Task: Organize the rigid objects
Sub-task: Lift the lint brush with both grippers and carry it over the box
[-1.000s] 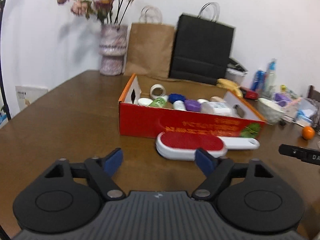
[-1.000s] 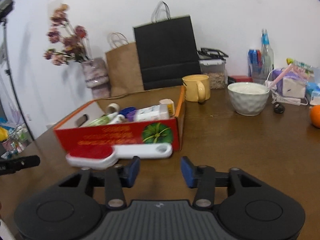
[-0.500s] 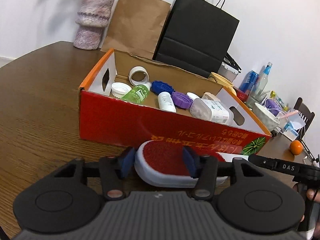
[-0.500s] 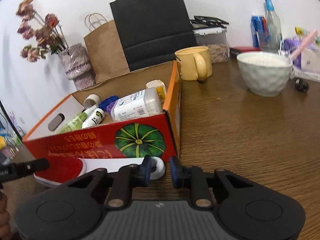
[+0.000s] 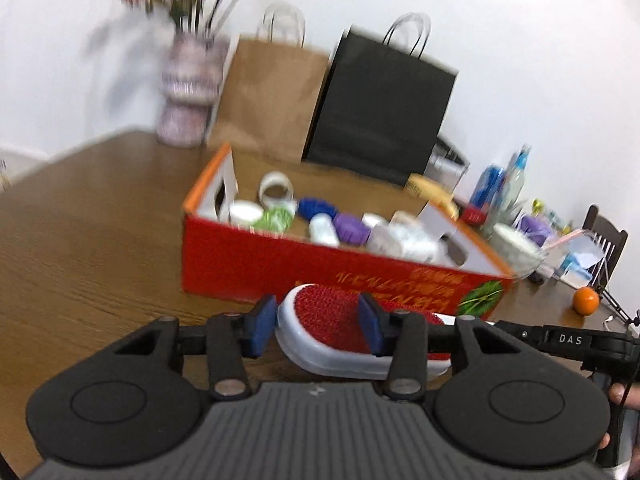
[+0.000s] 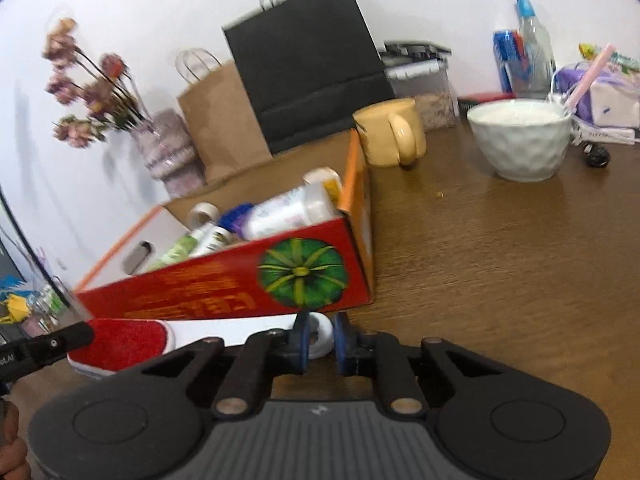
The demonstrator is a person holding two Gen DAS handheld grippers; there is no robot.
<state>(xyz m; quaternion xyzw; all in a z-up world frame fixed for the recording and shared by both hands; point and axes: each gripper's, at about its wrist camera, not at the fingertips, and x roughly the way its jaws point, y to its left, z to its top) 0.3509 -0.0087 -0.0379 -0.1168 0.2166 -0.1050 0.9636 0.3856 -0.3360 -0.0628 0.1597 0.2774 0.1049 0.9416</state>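
We see a red cardboard box (image 5: 304, 268) open on the wooden counter (image 6: 500, 248), with a green pumpkin printed on its near wall. Inside it lie a tape roll (image 5: 276, 189), a white lid (image 5: 246, 213), a green bottle (image 5: 275, 219), a blue cap (image 5: 318, 207), a purple cap (image 5: 352, 227) and a large white bottle (image 6: 288, 211) resting on its side toward the pumpkin end. Behind the box stand a brown paper bag (image 5: 272, 96), a black paper bag (image 5: 384, 108) and a vase of dried flowers (image 5: 188, 92). Beside the box are a yellow mug (image 6: 390, 132) and a white bowl (image 6: 522, 140); an orange (image 5: 586, 300) lies farther off.

Just in front of the box is the lint brush (image 5: 336, 330), red-faced with a white body. Our left gripper (image 5: 316, 324) has its jaws partly closed around the brush's red head, the blue pads (image 5: 262, 324) against its sides. Our right gripper (image 6: 320, 342) has its jaws narrowed onto the white handle end. In the left view the brush appears lifted and tilted, though blur keeps us from telling whether it touches the counter.
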